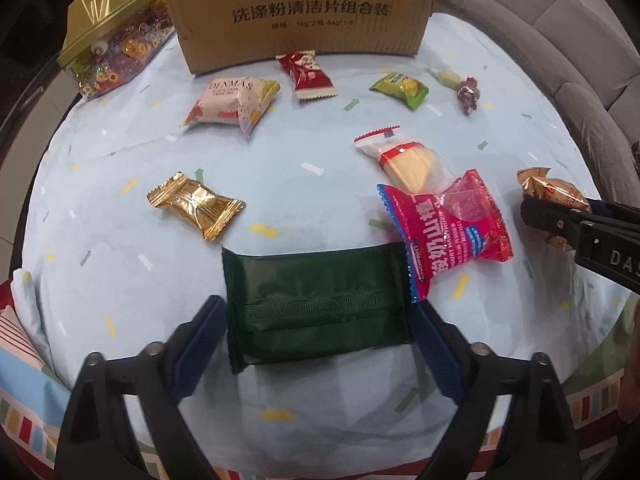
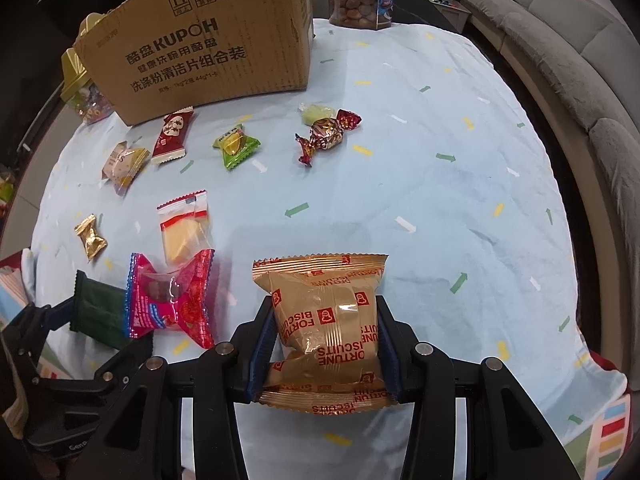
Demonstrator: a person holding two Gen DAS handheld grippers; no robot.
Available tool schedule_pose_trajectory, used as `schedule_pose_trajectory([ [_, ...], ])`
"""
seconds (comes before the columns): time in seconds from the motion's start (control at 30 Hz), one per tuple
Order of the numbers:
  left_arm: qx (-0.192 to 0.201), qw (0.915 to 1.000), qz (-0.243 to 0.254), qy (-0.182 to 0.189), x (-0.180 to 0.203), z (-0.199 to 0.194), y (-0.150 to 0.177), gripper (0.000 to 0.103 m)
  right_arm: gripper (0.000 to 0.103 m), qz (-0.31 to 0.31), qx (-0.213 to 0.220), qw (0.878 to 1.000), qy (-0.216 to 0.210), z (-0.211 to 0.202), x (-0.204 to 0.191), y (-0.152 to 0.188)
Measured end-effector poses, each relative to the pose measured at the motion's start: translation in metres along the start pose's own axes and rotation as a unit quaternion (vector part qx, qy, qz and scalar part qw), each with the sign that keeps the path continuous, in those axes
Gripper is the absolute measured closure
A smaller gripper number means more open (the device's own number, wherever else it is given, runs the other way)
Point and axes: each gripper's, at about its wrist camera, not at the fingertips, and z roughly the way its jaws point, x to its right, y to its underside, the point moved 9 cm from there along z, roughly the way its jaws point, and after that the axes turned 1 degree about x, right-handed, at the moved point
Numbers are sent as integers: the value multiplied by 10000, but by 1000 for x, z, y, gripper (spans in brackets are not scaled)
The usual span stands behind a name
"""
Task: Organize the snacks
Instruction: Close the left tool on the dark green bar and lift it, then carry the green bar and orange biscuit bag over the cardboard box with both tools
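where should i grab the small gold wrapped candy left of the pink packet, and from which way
Take the gold candy across its puffed middle, coming down from above. It lies flat on the blue cloth with nothing touching it, and its crimped ends run diagonally, so turn the jaws to close on the two long sides. The flat crimped ends would probably slip or crumple.

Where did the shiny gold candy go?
In the left wrist view the gold candy lies alone on the blue cloth, left of centre, above the dark green packet and below the pale DENMAS packet.
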Motion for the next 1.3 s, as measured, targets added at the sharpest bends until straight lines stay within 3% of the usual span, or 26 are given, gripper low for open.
schedule_pose_trajectory([
  [0.1, 96, 9999, -46, 70, 0, -5, -1, 34, 56, 10, -6, 10000, -14, 0, 0, 0],
  [0.23, 143, 9997, -81, 168, -1, -8, -3, 42, 56, -13, -12, 10000, -9, 0, -1, 1],
  [0.63, 361, 9992, 6, 182, -2, -17, -9, 55, 56, -11, -16, 10000, -12, 0, 0, 1],
  [0.8, 378, 9991, 8, 195, -2, -16, -10, 55, 56, -10, -9, 10000, -9, 0, 0, 1],
  [1.0, 547, 9982, 13, 229, -5, -23, -14, 71, 56, -19, -7, 10000, -4, 0, 0, 1],
  [1.3, 684, 9974, 95, 210, -4, -31, -15, 79, 56, -24, 18, 10000, 2, -3, -1, -1],
])
